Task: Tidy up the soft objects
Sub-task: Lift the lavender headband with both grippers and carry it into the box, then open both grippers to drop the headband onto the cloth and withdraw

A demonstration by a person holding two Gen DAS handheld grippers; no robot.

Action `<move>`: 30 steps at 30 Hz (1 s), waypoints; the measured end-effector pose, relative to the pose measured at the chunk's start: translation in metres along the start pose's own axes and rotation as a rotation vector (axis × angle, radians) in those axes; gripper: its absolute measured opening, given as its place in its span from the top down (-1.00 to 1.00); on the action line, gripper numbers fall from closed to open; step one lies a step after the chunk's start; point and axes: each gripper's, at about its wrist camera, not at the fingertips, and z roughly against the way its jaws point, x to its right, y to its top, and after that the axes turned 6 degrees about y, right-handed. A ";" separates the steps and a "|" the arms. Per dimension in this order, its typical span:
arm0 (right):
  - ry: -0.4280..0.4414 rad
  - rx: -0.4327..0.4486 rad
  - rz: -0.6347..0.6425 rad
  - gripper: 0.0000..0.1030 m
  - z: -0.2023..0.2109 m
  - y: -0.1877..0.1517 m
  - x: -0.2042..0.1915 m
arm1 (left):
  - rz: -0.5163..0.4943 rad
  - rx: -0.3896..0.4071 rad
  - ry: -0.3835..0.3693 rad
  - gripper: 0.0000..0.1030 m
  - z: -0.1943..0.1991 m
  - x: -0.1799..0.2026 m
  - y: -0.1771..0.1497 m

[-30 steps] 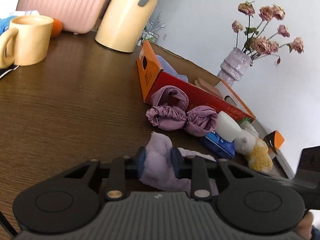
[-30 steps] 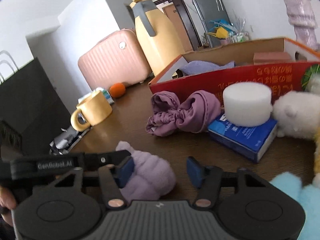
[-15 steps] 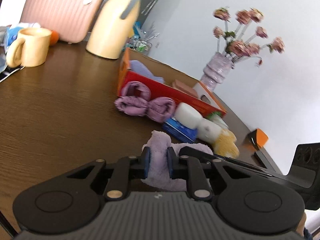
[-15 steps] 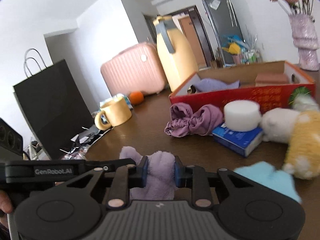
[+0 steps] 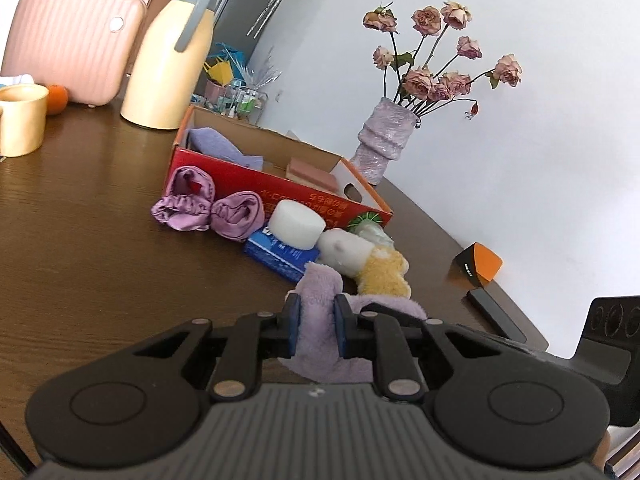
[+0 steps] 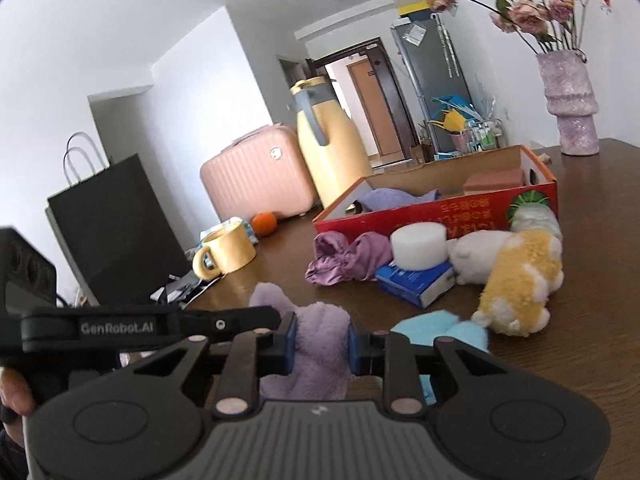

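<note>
Box (image 5: 304, 196) sits mid-tabletop (image 5: 80, 240), jug (image 5: 168, 60) and suitcase (image 5: 68, 40) behind it, vase (image 5: 384, 140) to its right. Scrunchie (image 5: 208, 212), sponge (image 5: 296, 224) on packet (image 5: 280, 256), plush toy (image 5: 368, 256) line its front.

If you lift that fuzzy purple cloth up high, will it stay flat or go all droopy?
Probably droopy: the fuzzy purple cloth already bunches where the right gripper and left gripper pinch it, and loose folds sag below. It likely weighs little, and its fluffy pile should resist slipping.
</note>
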 end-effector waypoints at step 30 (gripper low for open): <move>-0.138 -0.439 -0.035 0.30 -0.357 0.208 0.164 | -0.154 -0.211 0.356 0.42 -0.291 -0.070 0.217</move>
